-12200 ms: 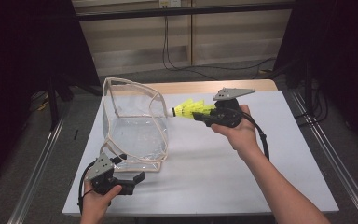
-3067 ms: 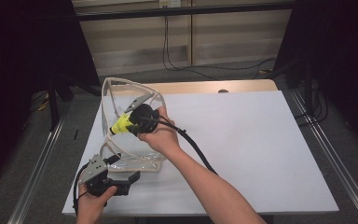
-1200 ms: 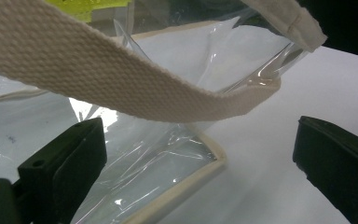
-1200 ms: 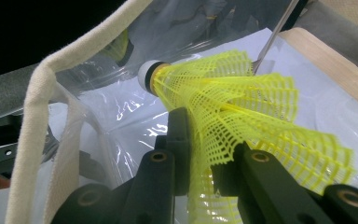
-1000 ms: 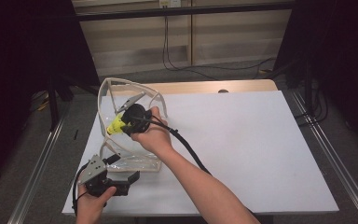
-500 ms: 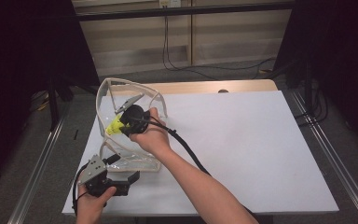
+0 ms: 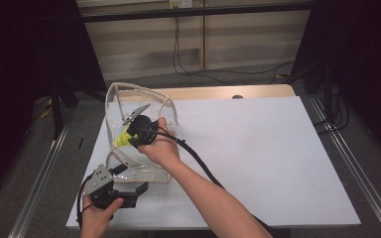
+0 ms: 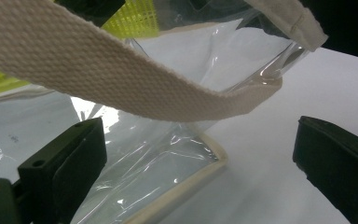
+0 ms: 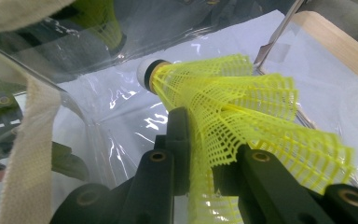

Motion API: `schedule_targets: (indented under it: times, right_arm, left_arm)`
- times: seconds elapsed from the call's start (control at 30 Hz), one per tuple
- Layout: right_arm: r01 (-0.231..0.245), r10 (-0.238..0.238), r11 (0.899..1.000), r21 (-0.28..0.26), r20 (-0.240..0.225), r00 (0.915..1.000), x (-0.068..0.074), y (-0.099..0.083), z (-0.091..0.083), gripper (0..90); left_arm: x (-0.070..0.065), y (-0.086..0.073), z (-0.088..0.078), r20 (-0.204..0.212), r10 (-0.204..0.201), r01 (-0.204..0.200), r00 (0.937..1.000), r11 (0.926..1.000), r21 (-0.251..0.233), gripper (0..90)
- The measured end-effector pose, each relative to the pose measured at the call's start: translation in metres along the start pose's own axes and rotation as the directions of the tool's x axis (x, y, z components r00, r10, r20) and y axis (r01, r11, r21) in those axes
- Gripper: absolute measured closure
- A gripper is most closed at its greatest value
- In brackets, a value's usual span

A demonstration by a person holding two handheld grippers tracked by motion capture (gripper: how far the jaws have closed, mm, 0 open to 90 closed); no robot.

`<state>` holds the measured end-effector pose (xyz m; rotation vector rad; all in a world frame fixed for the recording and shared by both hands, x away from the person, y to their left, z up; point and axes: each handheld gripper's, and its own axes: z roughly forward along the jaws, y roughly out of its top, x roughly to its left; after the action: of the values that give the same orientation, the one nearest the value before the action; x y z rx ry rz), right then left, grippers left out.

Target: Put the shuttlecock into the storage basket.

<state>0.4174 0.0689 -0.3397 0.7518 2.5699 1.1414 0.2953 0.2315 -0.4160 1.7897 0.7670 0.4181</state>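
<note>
The yellow shuttlecock [image 9: 242, 121] sits pinched by its mesh skirt between the right gripper [image 7: 138, 132] jaws, cork tip forward, inside the mouth of the clear bag [image 7: 129, 163] at the table's [image 7: 278, 148] nine o'clock side. A cream webbing handle [image 8: 121, 74] arches across at twelve o'clock in the left gripper view, crowding the opening. The left gripper [image 7: 129, 191], jaws apart, waits at the bag's six o'clock corner, apparently just short of touching it.

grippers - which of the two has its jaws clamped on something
The right gripper: its jaws pinch the skirt of the yellow shuttlecock inside the clear bag. The left gripper stands wide open by the bag's lower corner, holding nothing.
</note>
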Motion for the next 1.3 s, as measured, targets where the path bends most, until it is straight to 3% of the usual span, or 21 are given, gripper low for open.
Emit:
schedule_targets:
  times: [0.93,0.97,1.03,1.13,1.3]
  right_arm:
    - [0.029,-0.029,0.999,0.04,-0.008,0.9996,0.001,-0.009,0.016,78.1]
    - [0.026,-0.026,0.999,0.042,-0.008,0.9996,0.001,-0.01,0.016,77.0]
    - [0.029,-0.026,0.998,0.051,-0.054,0.9982,0.001,-0.01,0.018,66.7]
    - [0.029,-0.026,0.997,0.069,-0.044,0.9987,0.002,-0.011,0.02,54.6]
    - [0.012,-0.01,0.997,0.071,-0.027,0.9996,0.002,-0.011,0.02,50.1]
  left_arm:
    - [0.0,-0.001,0.0,-0.003,0.001,-0.001,1.0,1.0,0.001,2.8]
    - [0.0,-0.001,-0.001,-0.004,0.002,-0.002,1.0,1.0,0.001,2.8]
    - [0.0,-0.001,-0.001,-0.005,-0.003,0.003,1.0,1.0,0.0,2.8]
    - [0.0,-0.001,0.0,-0.005,-0.003,0.003,1.0,1.0,0.002,2.8]
    - [0.0,-0.001,0.0,-0.006,0.004,-0.004,1.0,1.0,0.001,2.8]
